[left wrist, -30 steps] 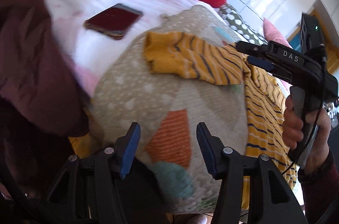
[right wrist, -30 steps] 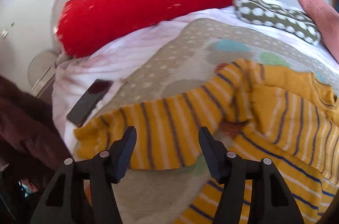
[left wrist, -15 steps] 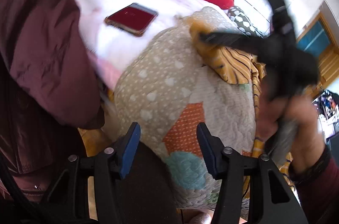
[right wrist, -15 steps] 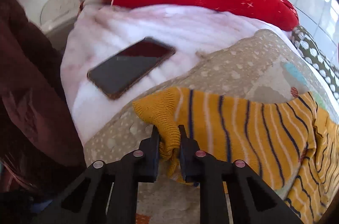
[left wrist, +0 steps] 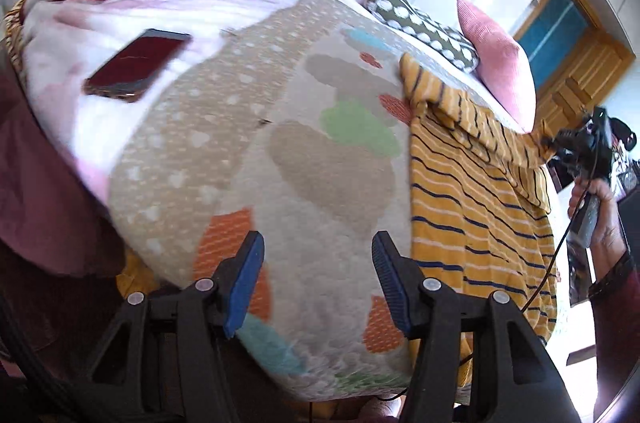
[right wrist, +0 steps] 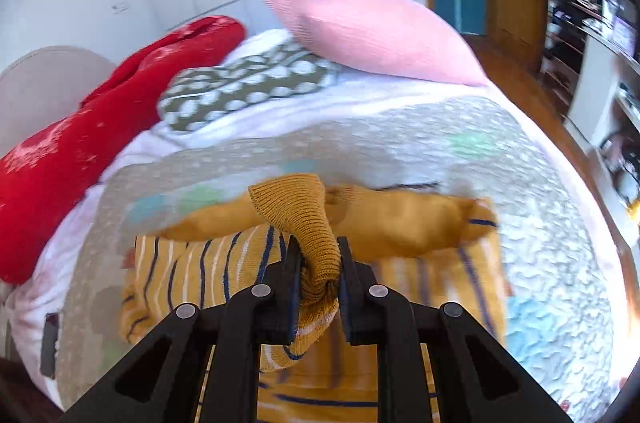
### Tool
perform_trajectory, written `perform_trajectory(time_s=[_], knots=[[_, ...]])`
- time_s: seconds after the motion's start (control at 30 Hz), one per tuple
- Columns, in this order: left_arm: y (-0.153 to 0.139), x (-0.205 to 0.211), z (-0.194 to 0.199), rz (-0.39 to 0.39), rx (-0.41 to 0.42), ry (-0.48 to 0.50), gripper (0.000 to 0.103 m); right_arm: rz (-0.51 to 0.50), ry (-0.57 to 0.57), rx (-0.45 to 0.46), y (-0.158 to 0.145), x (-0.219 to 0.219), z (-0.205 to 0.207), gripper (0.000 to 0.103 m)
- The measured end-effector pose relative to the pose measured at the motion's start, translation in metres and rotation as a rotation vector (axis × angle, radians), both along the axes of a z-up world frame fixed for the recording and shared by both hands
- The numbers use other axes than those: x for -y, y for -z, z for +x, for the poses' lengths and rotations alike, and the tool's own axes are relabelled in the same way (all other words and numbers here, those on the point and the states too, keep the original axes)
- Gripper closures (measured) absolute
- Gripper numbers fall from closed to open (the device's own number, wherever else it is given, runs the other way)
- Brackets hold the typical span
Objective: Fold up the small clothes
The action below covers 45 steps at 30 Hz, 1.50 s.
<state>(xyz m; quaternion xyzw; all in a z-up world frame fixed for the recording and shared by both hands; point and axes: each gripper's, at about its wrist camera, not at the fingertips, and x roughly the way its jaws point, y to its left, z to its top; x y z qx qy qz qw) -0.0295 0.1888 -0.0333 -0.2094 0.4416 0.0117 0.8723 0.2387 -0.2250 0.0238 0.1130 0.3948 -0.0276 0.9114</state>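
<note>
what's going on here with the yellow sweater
A person is folding a small mustard striped sweater on a patterned quilt. The right tool is shut on the sleeve cuff, holding it over the sweater's body. The left tool hangs open above the quilt, holding nothing. A phone lies nearby.

The sweater lies on the quilt. A phone lies left of it. Pillows sit behind.
</note>
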Motion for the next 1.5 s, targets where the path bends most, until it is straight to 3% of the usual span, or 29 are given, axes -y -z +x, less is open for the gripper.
perform_trajectory(time_s=[0.1,0.17,0.27,0.33,0.53,0.73,0.87,1.0,1.03,1.1,1.2,1.23,1.27,1.3,1.33,1.37,1.5], knots=[[0.005,0.022,0.014,-0.026,-0.03,0.037,0.048,0.018,0.093,-0.097,0.034,0.051,0.006,0.076],[0.009,0.037,0.019,-0.041,-0.051,0.065,0.048,0.057,0.139,-0.11,0.047,0.071,-0.003,0.073],[0.01,0.056,0.016,-0.029,-0.064,0.114,0.048,0.148,0.106,-0.095,0.049,0.086,-0.034,0.053],[0.012,0.066,0.013,-0.01,-0.071,0.146,0.048,0.195,0.053,-0.077,0.047,0.087,-0.067,0.049],[0.036,0.074,-0.002,-0.094,-0.135,0.2,0.048,0.277,-0.121,-0.075,0.062,0.078,-0.198,0.045],[0.055,0.079,-0.019,-0.226,-0.136,0.246,0.042,0.362,-0.15,-0.1,0.089,0.07,-0.301,0.041],[0.059,0.091,-0.022,-0.336,-0.112,0.314,0.035,0.411,-0.167,-0.105,0.102,0.055,-0.331,0.041],[0.06,0.112,-0.019,-0.317,-0.115,0.379,0.035,0.409,-0.178,-0.117,0.115,0.036,-0.336,0.036],[0.059,0.119,-0.018,-0.3,-0.122,0.401,0.036,0.401,-0.182,-0.109,0.115,0.031,-0.336,0.031],[0.059,0.132,-0.018,-0.271,-0.148,0.446,0.09,0.397,-0.19,-0.093,0.115,0.025,-0.335,0.03],[0.056,0.141,-0.017,-0.211,-0.158,0.44,0.09,0.356,-0.192,-0.087,0.116,0.016,-0.334,0.03],[0.052,0.141,-0.017,-0.214,-0.152,0.432,0.09,0.334,-0.193,-0.088,0.115,0.013,-0.333,0.032],[0.048,0.14,-0.018,-0.215,-0.141,0.427,0.09,0.312,-0.194,-0.087,0.114,0.011,-0.332,0.045],[0.042,0.137,-0.02,-0.214,-0.125,0.422,0.09,0.289,-0.192,-0.087,0.113,0.009,-0.33,0.059],[0.037,0.135,-0.023,-0.211,-0.114,0.418,0.09,0.277,-0.194,-0.094,0.112,0.009,-0.328,0.083],[0.031,0.133,-0.026,-0.205,-0.099,0.413,0.091,0.301,-0.197,-0.1,0.111,0.013,-0.326,0.088],[0.005,0.126,-0.046,-0.158,-0.03,0.402,0.091,0.41,-0.187,-0.084,0.105,0.024,-0.334,0.091]])
